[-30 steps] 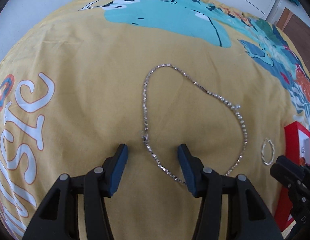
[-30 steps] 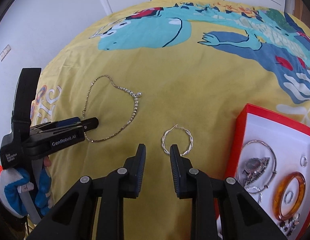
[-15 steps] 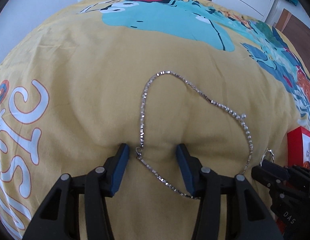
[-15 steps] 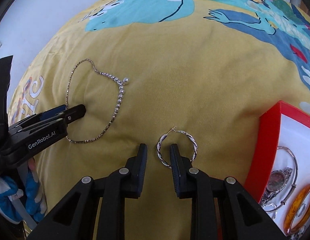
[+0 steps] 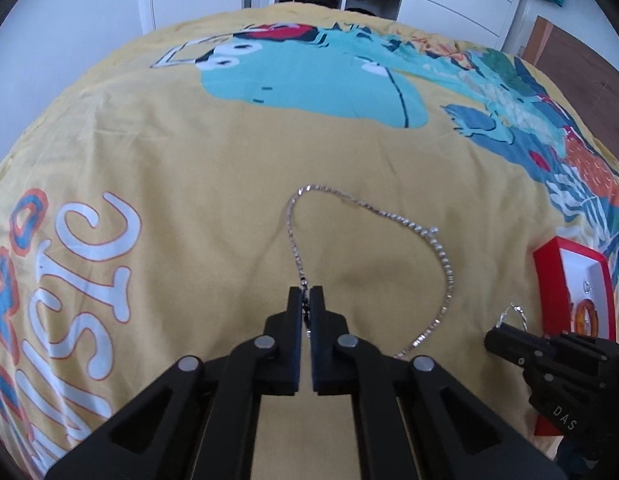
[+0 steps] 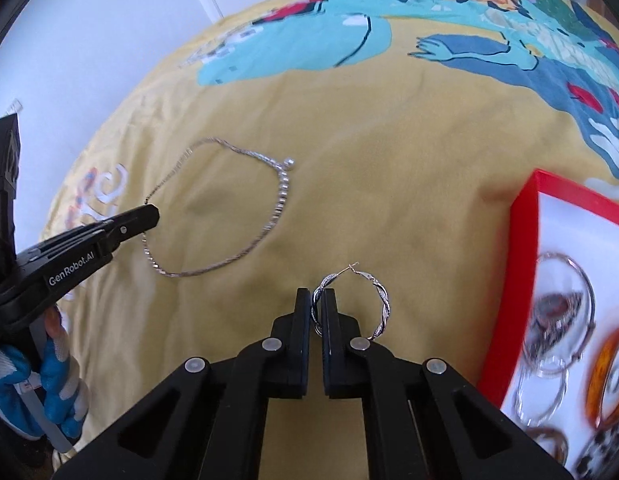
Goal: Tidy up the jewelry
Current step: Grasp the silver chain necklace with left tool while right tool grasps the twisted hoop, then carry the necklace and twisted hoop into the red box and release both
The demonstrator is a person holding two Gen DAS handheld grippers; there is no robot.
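- Two claws are clamped at once, each on a piece of jewelry lying on the yellow printed bedspread (image 5: 197,184).
- Your left claw (image 5: 306,300) has its jaws pinched together on the thin silver chain necklace (image 5: 445,264), gripping it near the clasp end; the rest of the chain trails in an open loop over the fabric, away from you and round to the right.
- Your right claw (image 6: 318,300) has its jaws closed on the left side of the twisted silver hoop earring (image 6: 383,304); the free side of the hoop sticks out to the right of the jaws.
- From the right wrist view, the earring sits between the necklace (image 6: 283,192) and the red-walled box with a white lining (image 6: 521,264), which rests toward the bed's right edge.
- Inside that box you can see a silver bangle (image 6: 581,280) and an amber bangle (image 6: 605,380), both blurred.
- Your gloved hand (image 6: 49,380) holds the left claw (image 6: 151,216) at the left border.
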